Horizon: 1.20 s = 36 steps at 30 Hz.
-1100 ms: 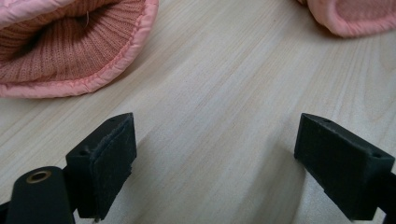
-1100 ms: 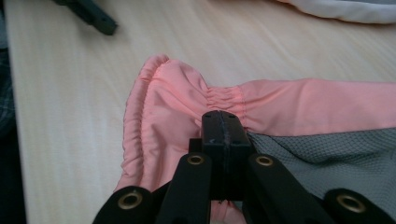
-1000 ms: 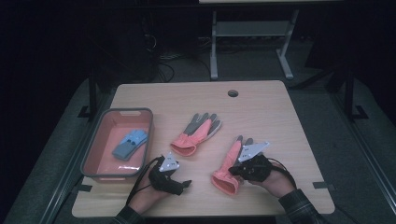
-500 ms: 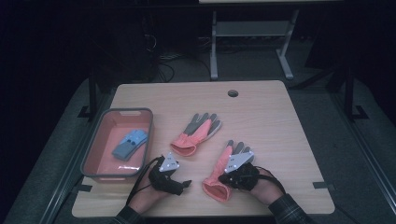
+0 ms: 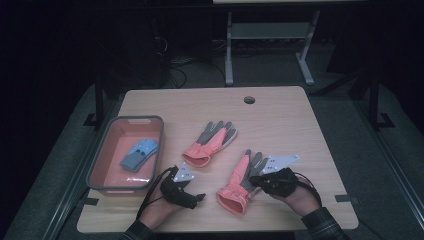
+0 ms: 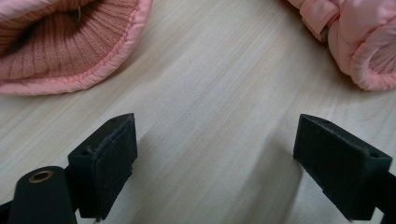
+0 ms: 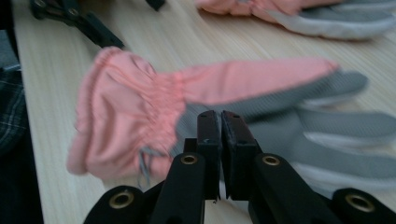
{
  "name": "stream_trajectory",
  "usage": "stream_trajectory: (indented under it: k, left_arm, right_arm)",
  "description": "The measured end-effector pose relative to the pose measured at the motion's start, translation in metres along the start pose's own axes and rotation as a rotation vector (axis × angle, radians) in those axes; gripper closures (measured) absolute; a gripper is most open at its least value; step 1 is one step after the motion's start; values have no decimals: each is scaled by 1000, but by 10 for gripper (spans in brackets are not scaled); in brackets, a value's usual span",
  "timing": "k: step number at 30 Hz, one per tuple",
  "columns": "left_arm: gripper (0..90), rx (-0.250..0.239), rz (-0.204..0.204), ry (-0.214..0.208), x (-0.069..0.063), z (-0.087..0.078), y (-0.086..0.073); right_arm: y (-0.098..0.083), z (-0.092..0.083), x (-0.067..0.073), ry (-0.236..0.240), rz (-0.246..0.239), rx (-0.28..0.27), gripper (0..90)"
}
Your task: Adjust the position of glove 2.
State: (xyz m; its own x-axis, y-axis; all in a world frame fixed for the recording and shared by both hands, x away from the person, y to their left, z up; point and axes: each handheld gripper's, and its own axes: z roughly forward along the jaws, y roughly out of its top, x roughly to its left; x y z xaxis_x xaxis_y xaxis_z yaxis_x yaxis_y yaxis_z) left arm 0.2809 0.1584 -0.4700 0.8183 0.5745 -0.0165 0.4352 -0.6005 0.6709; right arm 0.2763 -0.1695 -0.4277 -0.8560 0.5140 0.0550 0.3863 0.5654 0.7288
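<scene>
Over at the left edge of the desk [image 5: 280, 107], a grey-walled tray [image 5: 98, 159] with a pink floor, holding one folded blue item [image 5: 139, 154], perhaps another glove, hard to tell from the high view. Just right of the tray, left tool [image 6: 215, 154] low over bare wood, jaws spread wide, nothing between them, two pink cuffs at the far corners of the left gripper view. Mid-desk, far glove [image 5: 210, 142] lying flat, palm grey, untouched. Further right, near glove [image 5: 241, 182], cuff toward the person, right tool [image 5: 256, 180] at its palm edge. In the right gripper view, jaws pressed together, seemingly pinching the grey palm fabric, though blur hides the bite. Best handled by gripping deep near the cuff, lifting level, keeping fingers from dragging, and bringing the open left tool in under the cuff for support.
</scene>
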Motion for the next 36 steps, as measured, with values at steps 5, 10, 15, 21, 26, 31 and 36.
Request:
stream_trajectory:
  k: [5,10,15,21,26,31,36]
  left_arm:
    - [131,-18,-31,-21,-1,-8,12]
    - [135,-51,-67,-34,3,-14,33]
    - [137,-77,-63,-4,11,-22,57]
    - [139,-101,-85,36,33,-22,87]
    - [141,-97,-114,77,57,-13,104]
    - [162,-76,-159,111,77,3,115]
    - [219,-63,-215,115,96,21,119]
  right_arm:
    - [-15,-8,-8,-24,44,22,821]
    - [-23,-11,-14,-42,83,39,856]
    - [-24,-10,-15,-37,84,49,900]
    - [-24,-5,-12,-23,73,63,900]
    - [-24,-4,-12,-18,67,65,900]
    - [-24,-4,-12,-14,61,71,900]
    - [-24,-2,-10,-11,54,72,900]
